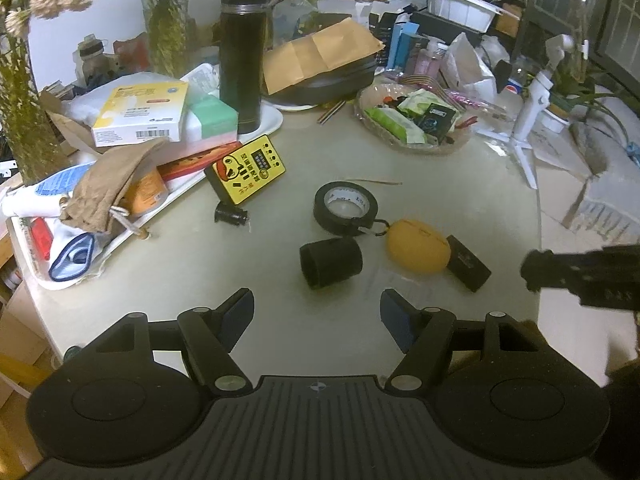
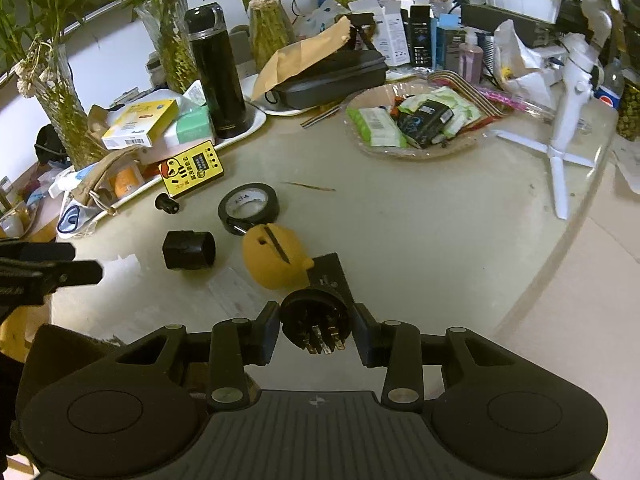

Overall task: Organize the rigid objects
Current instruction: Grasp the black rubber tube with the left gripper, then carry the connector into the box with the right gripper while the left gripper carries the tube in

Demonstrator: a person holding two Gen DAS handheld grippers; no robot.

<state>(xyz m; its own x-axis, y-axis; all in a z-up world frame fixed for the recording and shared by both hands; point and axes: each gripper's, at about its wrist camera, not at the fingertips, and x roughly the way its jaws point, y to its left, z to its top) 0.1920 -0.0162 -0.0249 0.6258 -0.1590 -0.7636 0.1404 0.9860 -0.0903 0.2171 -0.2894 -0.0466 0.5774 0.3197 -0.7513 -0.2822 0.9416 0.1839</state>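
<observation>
Now, through the left wrist camera, your left gripper [image 1: 317, 316] hangs spread and empty over the pale tabletop [image 1: 256, 264]. Just above it in frame lies the black cylindrical cap [image 1: 330, 257] on its side, long axis running left to right across the jaws' gap, open end toward the left. Up and right of it sit the roll of black tape [image 1: 345, 207], the yellow egg-shaped pouch [image 1: 417, 245] with its carabiner touching the roll, and a small black box [image 1: 468, 262] against the pouch. Your right gripper [image 1: 580, 276] enters at the right edge. Left of centre, the yellow card with a cartoon duck [image 1: 245, 169] carries Chinese characters too small to read, and the yellow-and-white carton [image 1: 141, 113] on the tray shows only a barcode clearly.

Through the right wrist camera, your right gripper [image 2: 316, 330] pinches a round black switch body [image 2: 315, 320], metal terminals pointing toward the lens. Directly above it in frame lie the pouch and box; the cap lies to the upper left, nearer your left gripper [image 2: 48, 272] at the left edge, so that hand looks better placed for it. A Pepsi logo [image 2: 608, 98] shows at the right edge; the tape's core carries print too blurred to read.
</observation>
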